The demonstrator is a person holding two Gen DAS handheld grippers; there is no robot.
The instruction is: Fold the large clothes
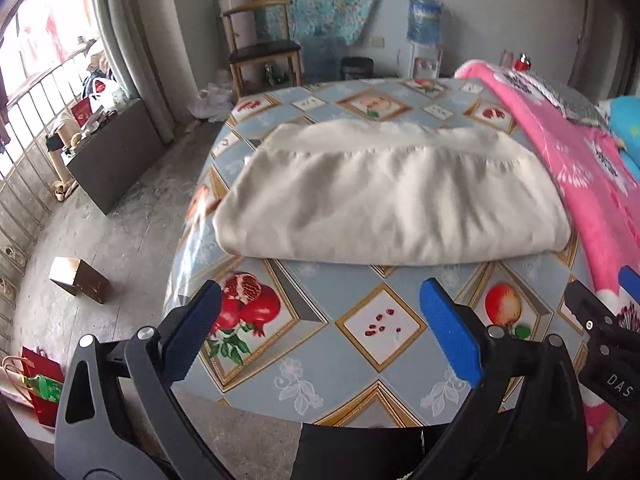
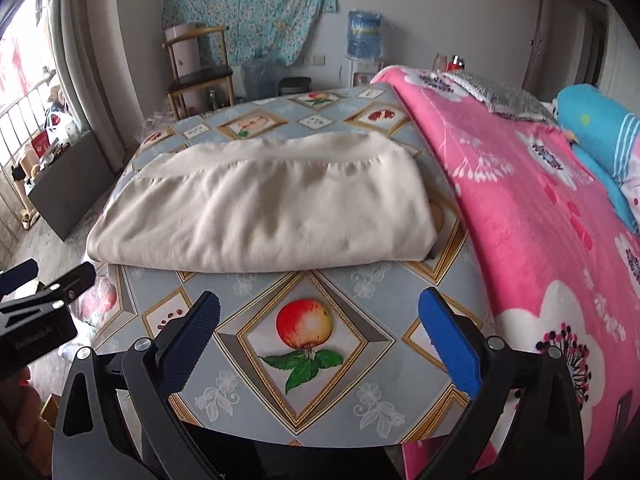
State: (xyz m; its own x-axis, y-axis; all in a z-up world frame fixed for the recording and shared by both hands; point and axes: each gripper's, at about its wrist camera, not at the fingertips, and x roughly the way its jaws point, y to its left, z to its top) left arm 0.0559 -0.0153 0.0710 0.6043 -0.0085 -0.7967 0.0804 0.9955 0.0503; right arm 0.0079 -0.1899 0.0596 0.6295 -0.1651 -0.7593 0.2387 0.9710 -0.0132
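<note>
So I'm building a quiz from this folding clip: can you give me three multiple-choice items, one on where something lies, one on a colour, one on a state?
1. Where does the cream garment lie?
A. on the chair
B. on the patterned table
C. on the floor

2. What colour is the blanket beside it?
A. pink
B. green
C. black

3. How does the left hand-held gripper stand?
A. shut on the garment
B. shut on nothing
C. open, holding nothing

Answers:
1 B: it rests folded on the fruit-print table.
2 A: the pink blanket with white flowers lies on its right.
3 C: the left hand-held gripper shows both fingers spread over bare tablecloth, short of the garment; the right hand-held gripper likewise.
</note>
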